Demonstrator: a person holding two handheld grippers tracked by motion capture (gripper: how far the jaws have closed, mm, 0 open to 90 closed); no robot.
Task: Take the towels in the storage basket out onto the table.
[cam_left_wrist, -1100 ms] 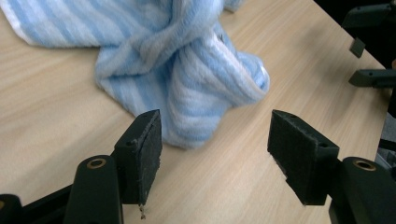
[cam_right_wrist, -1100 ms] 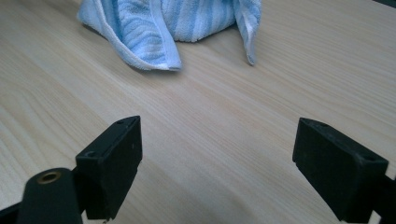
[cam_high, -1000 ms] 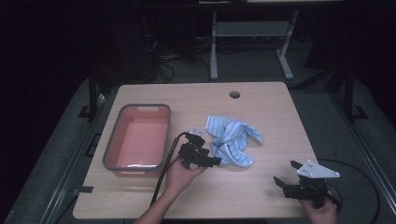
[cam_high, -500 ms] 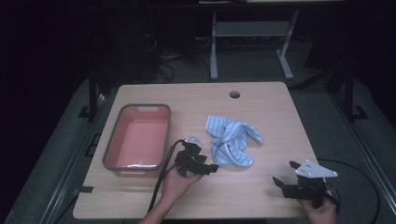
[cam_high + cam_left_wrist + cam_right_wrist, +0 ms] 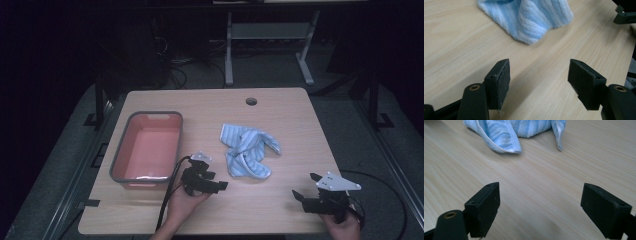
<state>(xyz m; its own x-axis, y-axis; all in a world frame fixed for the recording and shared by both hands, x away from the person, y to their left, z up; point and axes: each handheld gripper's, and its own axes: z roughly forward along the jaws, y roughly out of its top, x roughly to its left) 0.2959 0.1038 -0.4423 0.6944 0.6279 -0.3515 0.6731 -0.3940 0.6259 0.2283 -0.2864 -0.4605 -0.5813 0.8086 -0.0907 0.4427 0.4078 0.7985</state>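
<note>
Your bench [image 5: 280, 210] was pale wood. A crumpled blue striped towel [image 5: 247, 156] lay on it between your two tongs and beyond them; a grey-rimmed pink tub [image 5: 149, 147] sat just beyond your left tongs [image 5: 215, 183].

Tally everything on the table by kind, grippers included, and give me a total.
Striped blue towel, crumpled: 1
Pink tub with a grey rim: 1
Handheld grippers: 2, the left gripper and the right gripper, both with jaws open and nothing between them
Total: 4
</note>
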